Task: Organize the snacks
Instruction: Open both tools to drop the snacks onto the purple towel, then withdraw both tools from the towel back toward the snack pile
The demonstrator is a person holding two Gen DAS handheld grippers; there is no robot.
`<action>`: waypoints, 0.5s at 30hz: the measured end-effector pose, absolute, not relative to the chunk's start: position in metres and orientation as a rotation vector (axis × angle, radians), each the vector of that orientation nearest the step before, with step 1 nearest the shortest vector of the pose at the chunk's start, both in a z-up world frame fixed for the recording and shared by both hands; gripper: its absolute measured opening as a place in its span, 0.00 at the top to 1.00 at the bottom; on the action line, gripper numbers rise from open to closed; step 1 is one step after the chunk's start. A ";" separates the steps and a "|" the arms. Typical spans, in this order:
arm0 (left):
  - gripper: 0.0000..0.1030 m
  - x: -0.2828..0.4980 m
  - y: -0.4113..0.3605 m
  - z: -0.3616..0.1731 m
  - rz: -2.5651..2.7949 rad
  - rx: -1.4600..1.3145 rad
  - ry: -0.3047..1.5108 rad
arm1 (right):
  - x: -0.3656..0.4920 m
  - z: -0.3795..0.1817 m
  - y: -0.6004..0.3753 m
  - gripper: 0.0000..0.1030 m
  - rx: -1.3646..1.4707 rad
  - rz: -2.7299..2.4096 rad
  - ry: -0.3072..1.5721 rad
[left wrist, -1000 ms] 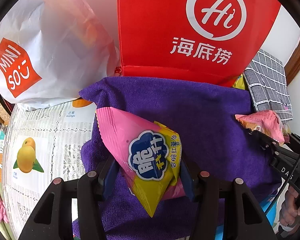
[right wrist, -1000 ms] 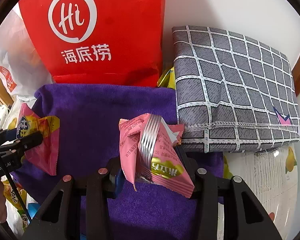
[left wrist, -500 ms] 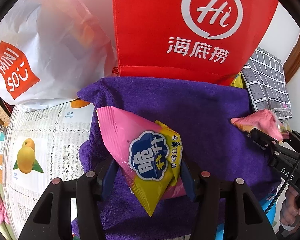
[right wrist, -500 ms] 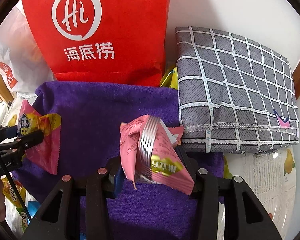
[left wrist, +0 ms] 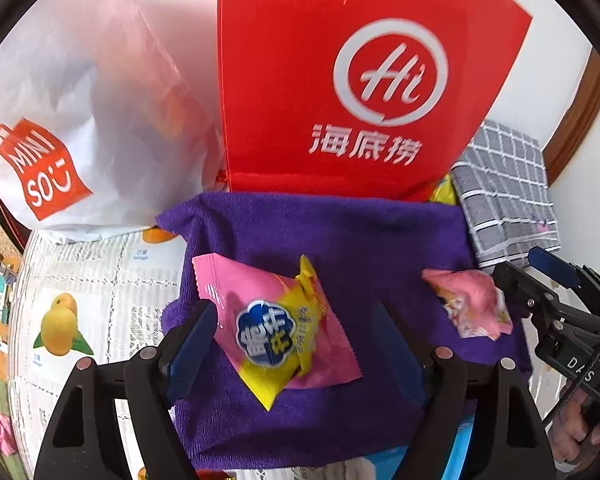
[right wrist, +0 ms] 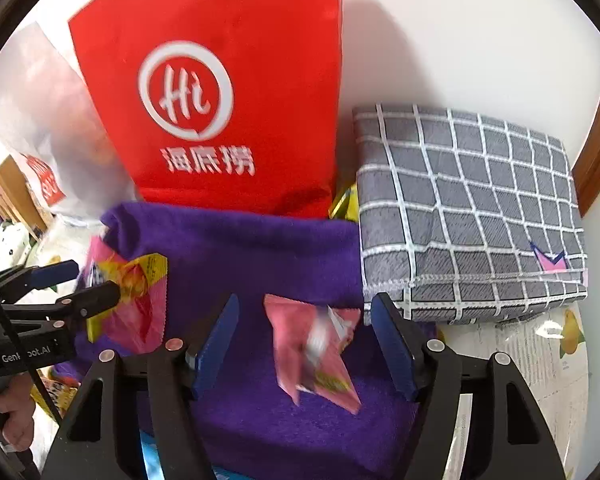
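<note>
Pink-and-yellow snack packet (left wrist: 278,330), blue cloud logo

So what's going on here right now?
A person works two handheld grippers over a folded purple towel. The left gripper is opening, and its pink-and-yellow snack packet sits loose between the fingers. The right gripper is opening too, with a blurred pink snack packet free above the towel.

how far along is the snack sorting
Both gripped packets look just released: the left gripper and right gripper are opening, with the pink-and-yellow snack packet and the pink snack packet loose between their jaws over the purple towel. Nothing is held. More snacks behind the red bag seem left.
</note>
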State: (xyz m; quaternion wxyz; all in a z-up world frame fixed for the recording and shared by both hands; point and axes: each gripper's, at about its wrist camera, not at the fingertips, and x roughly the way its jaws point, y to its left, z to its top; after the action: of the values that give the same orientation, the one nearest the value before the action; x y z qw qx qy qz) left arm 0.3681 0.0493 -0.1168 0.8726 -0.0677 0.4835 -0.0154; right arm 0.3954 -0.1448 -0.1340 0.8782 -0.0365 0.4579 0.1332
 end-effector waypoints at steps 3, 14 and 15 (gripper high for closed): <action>0.23 0.363 0.050 -0.105 -0.041 -0.146 0.988 | 0.387 -0.122 -0.140 0.32 -0.072 0.276 0.924; 0.23 0.321 0.045 -0.071 -0.069 -0.123 0.898 | 0.332 -0.098 -0.131 0.32 -0.113 0.275 0.890; 0.23 0.314 0.045 -0.067 -0.079 -0.122 0.895 | 0.327 -0.095 -0.132 0.32 -0.114 0.270 0.881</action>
State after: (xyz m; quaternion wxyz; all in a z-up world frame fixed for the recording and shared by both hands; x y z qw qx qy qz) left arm 0.3144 0.0455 -0.0675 0.8990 -0.0588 0.4323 -0.0382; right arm 0.3267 -0.1323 -0.0949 0.8941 -0.0550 0.4249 0.1302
